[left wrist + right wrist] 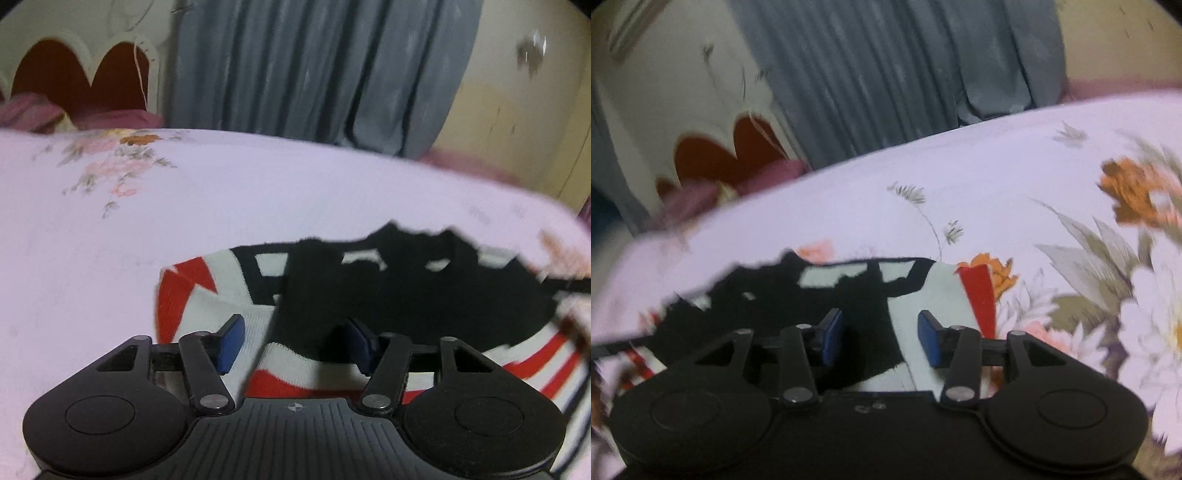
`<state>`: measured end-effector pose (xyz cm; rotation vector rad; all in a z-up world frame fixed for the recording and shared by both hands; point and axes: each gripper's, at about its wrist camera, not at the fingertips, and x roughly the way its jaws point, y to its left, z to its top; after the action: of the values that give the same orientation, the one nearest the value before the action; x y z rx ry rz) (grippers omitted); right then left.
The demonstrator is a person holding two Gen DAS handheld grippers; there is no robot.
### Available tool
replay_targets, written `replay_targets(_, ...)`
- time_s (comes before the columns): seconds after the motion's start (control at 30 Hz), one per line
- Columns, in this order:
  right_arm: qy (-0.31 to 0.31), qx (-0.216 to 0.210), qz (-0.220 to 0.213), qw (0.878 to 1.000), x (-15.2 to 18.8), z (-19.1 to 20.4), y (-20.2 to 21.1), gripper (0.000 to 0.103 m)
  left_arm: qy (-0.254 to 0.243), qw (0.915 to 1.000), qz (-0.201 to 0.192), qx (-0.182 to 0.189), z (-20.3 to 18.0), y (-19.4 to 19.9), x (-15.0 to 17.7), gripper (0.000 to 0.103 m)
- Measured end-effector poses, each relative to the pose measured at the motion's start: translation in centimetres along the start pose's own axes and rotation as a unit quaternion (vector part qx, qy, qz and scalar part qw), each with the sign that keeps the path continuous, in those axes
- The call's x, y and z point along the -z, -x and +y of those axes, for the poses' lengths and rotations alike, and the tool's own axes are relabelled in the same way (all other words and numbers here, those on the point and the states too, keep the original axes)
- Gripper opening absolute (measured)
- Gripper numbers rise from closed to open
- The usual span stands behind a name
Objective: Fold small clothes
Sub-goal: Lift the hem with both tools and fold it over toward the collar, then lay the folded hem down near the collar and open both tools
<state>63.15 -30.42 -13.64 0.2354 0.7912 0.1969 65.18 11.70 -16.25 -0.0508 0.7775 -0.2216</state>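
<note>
**Both grippers spread over the garment on the bed**

Nearest to you in the left wrist view, your left gripper (293, 341) has its blue-padded fingers (231, 343) spread wide, pinching nothing. Between and just beyond them lies the small garment (388, 291), a black, white and red patterned piece. Its black part sits under the right finger, and white and red stripes run below the left one. You cannot tell from this view whether the pads touch the cloth or hang just above it.

In the right wrist view, your right gripper (881, 339) is likewise spread, its fingers (929, 339) apart with nothing clamped. The same garment (857, 306) lies beneath them: black cloth under the left pad, a white panel with a red edge under the right one. Its ragged black upper edge runs off to the left of the frame.

The garment rests on a pale pink bedsheet (258, 184) printed with flowers; large orange and white blooms (1137, 195) lie to the right of the cloth in the right view.

Beyond the bed, a grey curtain (314, 70) hangs in folds. To its left stands a cream headboard (88, 59) with dark red scalloped panels, and mauve pillows (29, 110) lie at its foot. Both views are motion-blurred.
</note>
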Motion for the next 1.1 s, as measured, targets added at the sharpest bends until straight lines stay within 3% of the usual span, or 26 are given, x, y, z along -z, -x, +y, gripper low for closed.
replay_targets(0.07, 0.053, 0.030, 0.008, 0.998, 0.1, 1.6, -1.0, 0.037, -0.023, 0.9995, -0.009, -0.017, -0.5, -0.1, 0.0, 0.015)
replay_targets(0.1, 0.092, 0.054, 0.015, 0.994, 0.4, 2.7, -1.4, 0.021, -0.023, 0.9995, -0.021, -0.009, -0.5, 0.2, 0.0, 0.003)
replay_targets(0.13, 0.122, 0.068, 0.016, 0.990, 0.5, 3.4, -1.6, 0.006, -0.013, 0.9992, -0.036, -0.012, -0.4, 1.0, 0.0, 0.003)
replay_targets(0.2, 0.140, 0.071, 0.005, 0.988, 0.1, 4.2, -1.1, 0.004, 0.012, 0.9958, -0.089, -0.013, 0.3, 2.6, 0.0, 0.003)
replay_targets(0.3, 0.135, 0.082, -0.063, 0.985, -0.5, 4.2, 1.1, 0.004, 0.039, 0.9896, -0.132, -0.039, 1.4, 3.9, 0.1, 0.003)
replay_targets(0.37, 0.127, 0.097, -0.075, 0.984, -0.7, 3.6, 0.7, 0.004, 0.049, 0.9932, -0.092, -0.052, 1.7, 2.0, -0.5, 0.003)
replay_targets(0.43, 0.106, 0.109, -0.031, 0.988, -0.6, 2.4, -1.7, 0.004, 0.052, 0.9957, -0.038, -0.067, 1.7, -0.6, -0.4, 0.003)
replay_targets(0.47, 0.103, 0.121, -0.010, 0.987, -0.2, 2.0, -3.0, 0.004, 0.041, 0.9953, -0.045, -0.076, 1.4, -1.0, -0.2, 0.003)
replay_targets(0.57, 0.103, 0.127, -0.021, 0.986, 0.4, 1.9, -3.5, 0.005, 0.026, 0.9945, -0.048, -0.089, 0.8, -0.9, -0.1, 0.004)
replay_targets(0.6, 0.105, 0.131, -0.023, 0.986, 0.4, 2.0, -3.3, 0.009, 0.028, 0.9946, -0.051, -0.087, 0.9, -0.8, 0.0, 0.004)
replay_targets(0.67, 0.103, 0.139, -0.030, 0.984, 0.5, 2.1, -2.8, 0.024, 0.040, 0.9951, -0.051, -0.075, 1.5, -0.6, -0.1, 0.009)
replay_targets(0.7, 0.099, 0.144, -0.040, 0.984, 0.3, 2.1, -2.2, 0.044, 0.046, 0.9954, -0.050, -0.067, 1.7, -0.5, -0.2, 0.020)
replay_targets(0.73, 0.098, 0.144, -0.061, 0.983, 0.2, 2.6, -1.4, 0.054, 0.050, 0.9949, -0.053, -0.069, 1.8, 0.0, -0.3, 0.040)
replay_targets(0.8, 0.104, 0.123, -0.087, 0.983, 0.0, 3.7, 0.2, 0.044, 0.036, 0.9905, -0.094, -0.094, 0.5, 1.9, -0.6, 0.055)
replay_targets(0.83, 0.107, 0.106, -0.074, 0.986, -0.1, 4.8, 0.3, 0.037, 0.028, 0.9897, -0.112, -0.085, -0.6, 2.5, -0.8, 0.055)
replay_targets(0.9, 0.135, 0.066, -0.056, 0.987, 0.1, 7.2, -0.4, 0.036, 0.022, 0.9922, -0.117, -0.037, -3.5, 2.9, -1.7, 0.055)
replay_targets(1.0, 0.165, 0.020, -0.017, 0.986, 1.0, 11.0, -2.6, 0.038, -0.025, 0.9959, -0.086, 0.015, -8.1, 1.0, -1.6, 0.055)
replay_targets(1.1, 0.184, 0.014, 0.012, 0.983, 1.9, 12.9, -4.8, 0.047, -0.035, 0.9976, -0.037, 0.047, -9.1, -1.3, -0.9, 0.055)
